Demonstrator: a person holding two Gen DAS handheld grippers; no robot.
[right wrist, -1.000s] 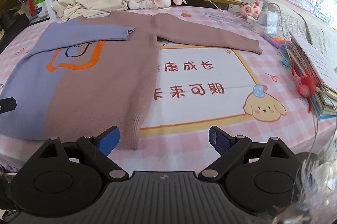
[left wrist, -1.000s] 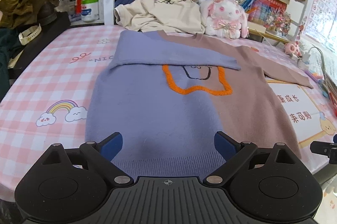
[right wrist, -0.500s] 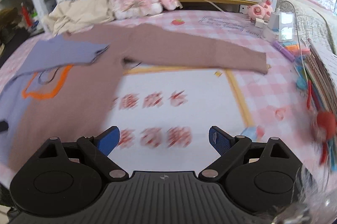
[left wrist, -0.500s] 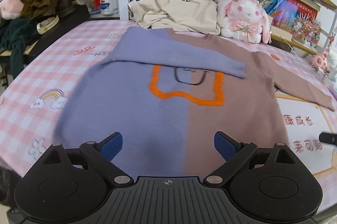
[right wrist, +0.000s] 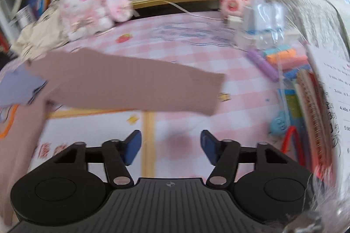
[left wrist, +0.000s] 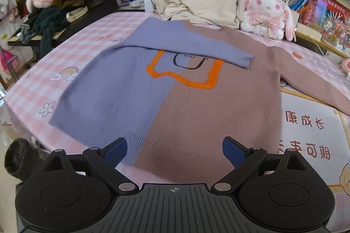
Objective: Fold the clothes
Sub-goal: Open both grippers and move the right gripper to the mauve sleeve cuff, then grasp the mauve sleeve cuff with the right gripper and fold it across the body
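A half-purple, half-brown sweater (left wrist: 175,99) with an orange outline lies flat on the pink checked table. Its purple sleeve (left wrist: 192,47) is folded across the chest. The brown sleeve (right wrist: 131,82) stretches out to the right, its cuff (right wrist: 215,94) flat on the cloth. My left gripper (left wrist: 174,151) hovers open over the sweater's hem, nothing between its fingers. My right gripper (right wrist: 171,148) hangs above the table just short of the brown cuff. Its jaws are closing, with nothing between them. The right wrist view is blurred.
A cream garment (left wrist: 201,5) and a pink plush rabbit (left wrist: 264,12) sit at the back under bookshelves. Notebooks, pens and a spiral pad (right wrist: 306,93) crowd the right edge. Dark clothes (left wrist: 54,14) pile on a side table at the left. A printed mat (left wrist: 310,134) lies beside the sweater.
Both grippers slid to the right across the table. The right one came from the sweater's hem to the brown sleeve's cuff, and its jaws narrowed. The left one stays open.
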